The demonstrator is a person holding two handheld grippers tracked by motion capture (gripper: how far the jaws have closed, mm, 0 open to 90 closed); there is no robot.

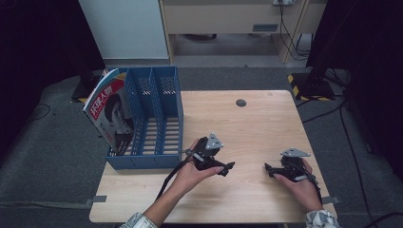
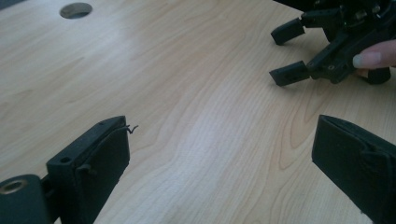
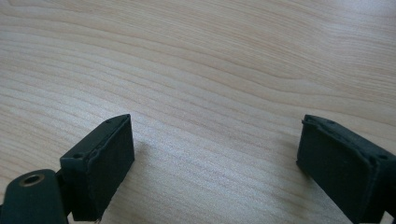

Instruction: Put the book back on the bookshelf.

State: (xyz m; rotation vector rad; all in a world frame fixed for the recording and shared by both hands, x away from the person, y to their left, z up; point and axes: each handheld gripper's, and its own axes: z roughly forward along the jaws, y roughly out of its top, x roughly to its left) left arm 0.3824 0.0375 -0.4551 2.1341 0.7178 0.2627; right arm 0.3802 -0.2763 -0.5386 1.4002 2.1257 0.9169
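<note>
While both grippers rest low over the bare wooden table, neither one holds anything: the left gripper has its jaws spread wide, and the right gripper also has its jaws wide apart above empty wood. In the high view the left gripper and the right gripper point toward each other near the front edge.

The nearest thing to work with is the magazine, which stands tilted in the leftmost slot of the blue file rack, just left of the left gripper. I judge it light, thin and floppy, with a glossy cover that may slip. The best place to grip seems the top near the spine, where the pages are stiffest and stick out above the rack.
</note>
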